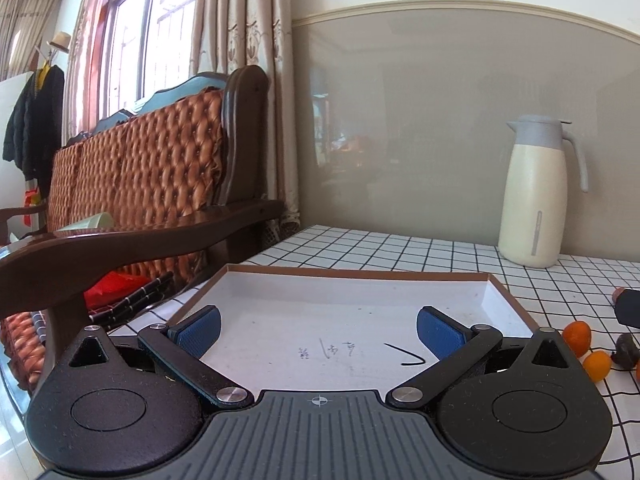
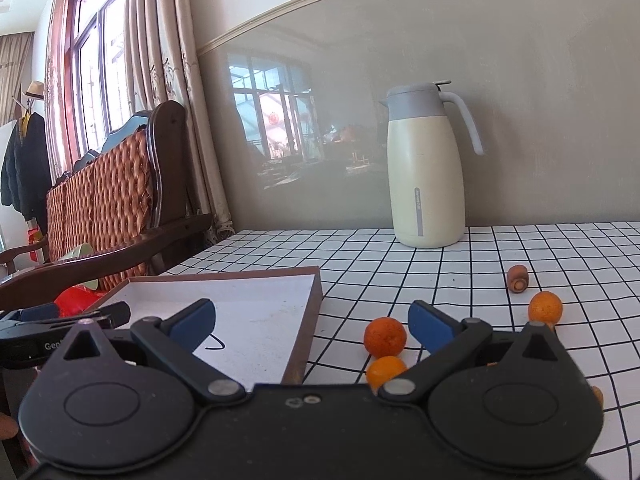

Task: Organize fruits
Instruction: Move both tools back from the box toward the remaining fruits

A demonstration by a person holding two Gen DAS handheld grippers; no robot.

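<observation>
A shallow white box tray (image 1: 360, 292) (image 2: 256, 292) with a brown rim lies on the checked tablecloth, with nothing in it. My left gripper (image 1: 318, 326) hovers open over its near edge. My right gripper (image 2: 312, 322) is open above the tray's right rim. Small oranges lie just right of the tray: one (image 2: 385, 337) between the right fingers' line, one (image 2: 385, 371) nearer, one (image 2: 545, 307) further right. A brown fruit (image 2: 517, 278) sits beyond. In the left wrist view two oranges (image 1: 576, 337) (image 1: 597, 365) and a dark fruit (image 1: 627, 350) show at the right edge.
A cream thermos jug (image 2: 426, 168) (image 1: 534, 192) stands at the back against the grey wall. A wooden sofa (image 1: 140, 200) with a quilted orange cushion adjoins the table's left side. The other gripper's black body (image 2: 60, 328) shows at the left of the right wrist view.
</observation>
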